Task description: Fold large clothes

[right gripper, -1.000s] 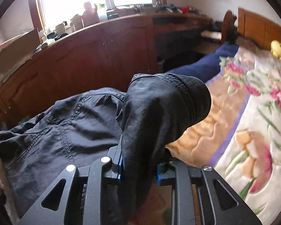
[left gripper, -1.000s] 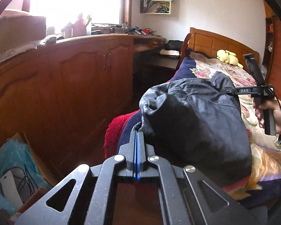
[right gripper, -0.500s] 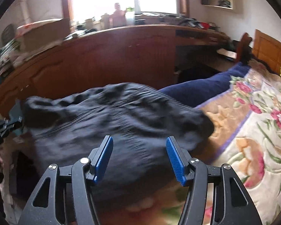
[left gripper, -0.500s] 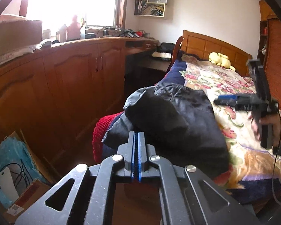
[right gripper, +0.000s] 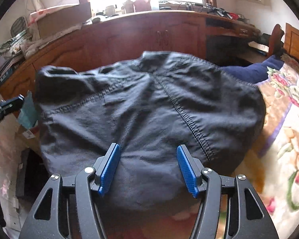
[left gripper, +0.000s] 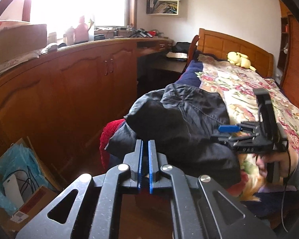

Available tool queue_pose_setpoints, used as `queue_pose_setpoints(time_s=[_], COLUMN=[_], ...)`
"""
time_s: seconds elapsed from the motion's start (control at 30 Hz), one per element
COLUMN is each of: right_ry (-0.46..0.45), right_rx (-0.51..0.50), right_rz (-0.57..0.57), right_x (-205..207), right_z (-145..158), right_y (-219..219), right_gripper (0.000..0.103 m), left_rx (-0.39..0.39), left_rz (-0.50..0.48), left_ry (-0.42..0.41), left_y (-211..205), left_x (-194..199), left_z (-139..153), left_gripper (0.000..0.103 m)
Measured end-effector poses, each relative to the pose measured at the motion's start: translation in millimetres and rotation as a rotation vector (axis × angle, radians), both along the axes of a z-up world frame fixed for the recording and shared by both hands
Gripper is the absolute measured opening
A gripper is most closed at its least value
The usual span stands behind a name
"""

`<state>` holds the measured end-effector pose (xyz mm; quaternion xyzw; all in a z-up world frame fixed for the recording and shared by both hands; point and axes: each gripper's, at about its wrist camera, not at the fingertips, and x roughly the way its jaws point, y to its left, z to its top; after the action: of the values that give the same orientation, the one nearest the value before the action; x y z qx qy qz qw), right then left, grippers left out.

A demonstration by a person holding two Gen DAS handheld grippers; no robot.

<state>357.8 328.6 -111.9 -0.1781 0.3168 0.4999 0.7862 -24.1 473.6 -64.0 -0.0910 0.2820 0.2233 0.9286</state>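
Garment: dark jacket (right gripper: 149, 107) heaped at the bed's (left gripper: 249, 83) foot-end edge, partly folded — its bulk running across the bed toward the cabinet side.
Right claw (right gripper: 148, 169): wide apart, empty, directly before the near hem — the nearer hand.
Left claw (left gripper: 145, 166): pinched nearly shut on nothing, just short of the jacket's overhanging end.
Next move: likely a right-hand grab straight ahead.
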Motion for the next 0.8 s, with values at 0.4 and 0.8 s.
queue_pose_setpoints(time_s=[0.4, 0.8], right_ry=[0.016, 0.016], right_rx=[-0.02, 0.008], right_rz=[-0.007, 0.006], right_x=[1.8, -2.8], right_z=[-1.6, -0.9], right_y=[4.8, -6.6], right_gripper=[0.061, 0.062], left_rx=[-0.039, -0.02], left_rz=[-0.153, -0.02], left_ry=[-0.02, 0.192], left_y=[-14.9, 28.0], left_x=[52.5, 84.3], left_z=[9.6, -67.2], left_gripper=[0.005, 0.004])
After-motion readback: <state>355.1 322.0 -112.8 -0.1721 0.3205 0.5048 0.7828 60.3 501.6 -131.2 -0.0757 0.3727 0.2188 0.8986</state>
